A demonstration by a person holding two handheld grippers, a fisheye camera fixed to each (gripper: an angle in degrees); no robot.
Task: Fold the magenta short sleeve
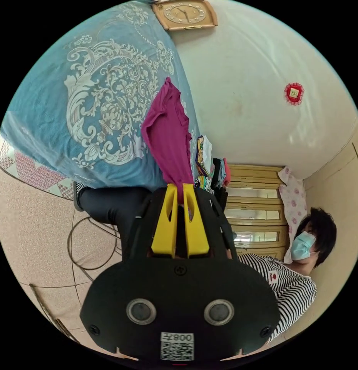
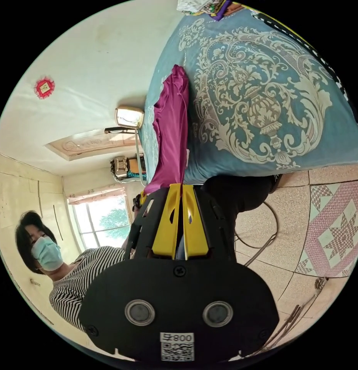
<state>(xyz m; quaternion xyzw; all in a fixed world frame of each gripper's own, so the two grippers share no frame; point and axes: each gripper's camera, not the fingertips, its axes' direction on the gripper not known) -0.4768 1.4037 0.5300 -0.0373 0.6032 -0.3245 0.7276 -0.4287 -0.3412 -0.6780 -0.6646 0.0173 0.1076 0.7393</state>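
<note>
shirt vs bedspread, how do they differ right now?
Colour: the shirt is plain magenta; the bedspread is blue with a pale ornate print.
Pose: the shirt hangs bunched and lifted; the bedspread lies spread flat over the bed.
Hold: the shirt is pinched by the left hand-held gripper and the right hand-held gripper; neither grips the bedspread.
Size: the shirt covers far less area than the bedspread.
Shared: both are soft fabric.

My left gripper view looks sideways along the blue patterned bedspread (image 1: pixel 71 115), close to its edge, rolled so the floor falls left. My right gripper view faces the bedspread (image 2: pixel 263 96) mirror-rolled. Both share it and the striped-shirted person (image 1: pixel 290 285).
</note>
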